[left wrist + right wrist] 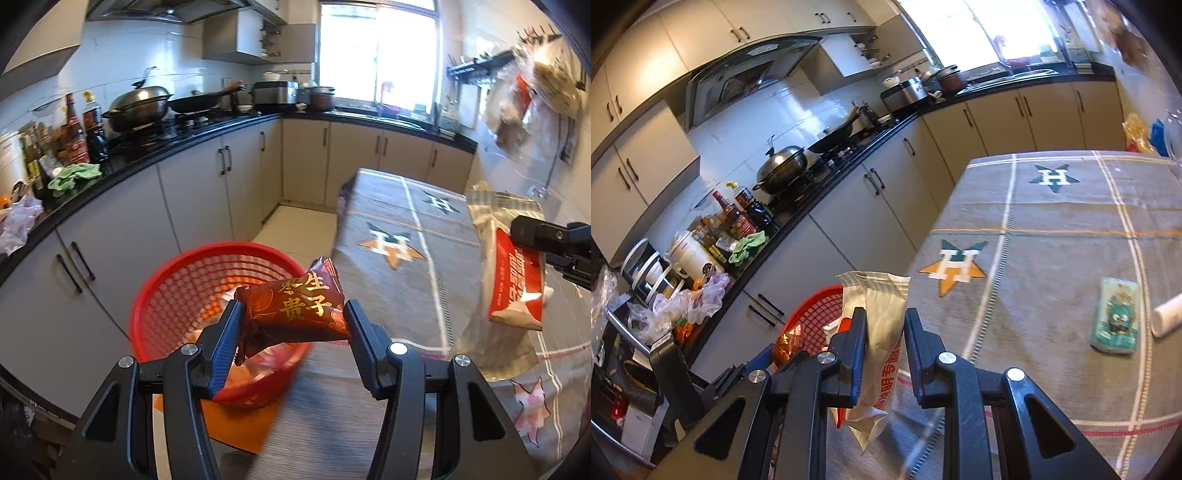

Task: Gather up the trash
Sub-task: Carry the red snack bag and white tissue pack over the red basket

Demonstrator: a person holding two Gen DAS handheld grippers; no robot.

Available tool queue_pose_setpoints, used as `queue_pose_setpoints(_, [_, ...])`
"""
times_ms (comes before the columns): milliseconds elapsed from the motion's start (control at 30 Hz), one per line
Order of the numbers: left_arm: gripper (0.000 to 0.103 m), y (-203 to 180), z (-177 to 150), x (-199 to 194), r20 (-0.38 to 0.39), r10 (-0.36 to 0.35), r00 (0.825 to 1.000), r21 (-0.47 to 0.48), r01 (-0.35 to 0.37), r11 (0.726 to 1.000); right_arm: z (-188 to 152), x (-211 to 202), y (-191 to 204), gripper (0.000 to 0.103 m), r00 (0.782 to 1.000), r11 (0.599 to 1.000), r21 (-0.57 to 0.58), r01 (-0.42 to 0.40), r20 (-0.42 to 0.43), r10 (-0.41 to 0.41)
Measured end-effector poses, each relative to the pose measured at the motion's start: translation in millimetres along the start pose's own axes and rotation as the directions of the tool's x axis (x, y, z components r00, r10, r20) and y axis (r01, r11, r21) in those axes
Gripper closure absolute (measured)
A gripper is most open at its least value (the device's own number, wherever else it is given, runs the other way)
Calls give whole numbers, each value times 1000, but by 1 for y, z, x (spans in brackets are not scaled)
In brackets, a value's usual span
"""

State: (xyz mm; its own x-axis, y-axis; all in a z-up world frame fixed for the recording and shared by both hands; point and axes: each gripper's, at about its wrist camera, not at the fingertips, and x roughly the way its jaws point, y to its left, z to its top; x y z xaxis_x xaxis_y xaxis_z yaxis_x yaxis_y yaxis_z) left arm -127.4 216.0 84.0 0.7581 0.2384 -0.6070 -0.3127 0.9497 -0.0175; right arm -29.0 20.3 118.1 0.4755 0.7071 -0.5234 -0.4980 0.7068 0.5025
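Left claw (293, 314) pinches red snack wrapper (295, 308) above red basket (177, 291).

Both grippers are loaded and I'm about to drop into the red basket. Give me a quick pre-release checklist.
1. Left gripper clamped on dark red gold-lettered snack packet: ok.
2. Right gripper clamped on pale plastic wrapper with red label: ok.
3. Red plastic mesh basket upright, mouth open: ok.
4. Packet above basket opening: cannot tell.
5. Wrapper above basket: not ok, over the grey tablecloth edge.
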Motion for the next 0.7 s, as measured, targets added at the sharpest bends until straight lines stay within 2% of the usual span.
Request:
queue_pose_setpoints(367, [48, 59, 6, 12, -13, 76, 997, -72, -77, 994, 13, 33, 39, 81, 999, 998, -57, -34, -14, 34])
queue_pose_setpoints(700, [48, 83, 1, 36, -49, 80, 996, -97, -85, 992, 17, 76, 67, 81, 999, 994, -100, -35, -25, 33])
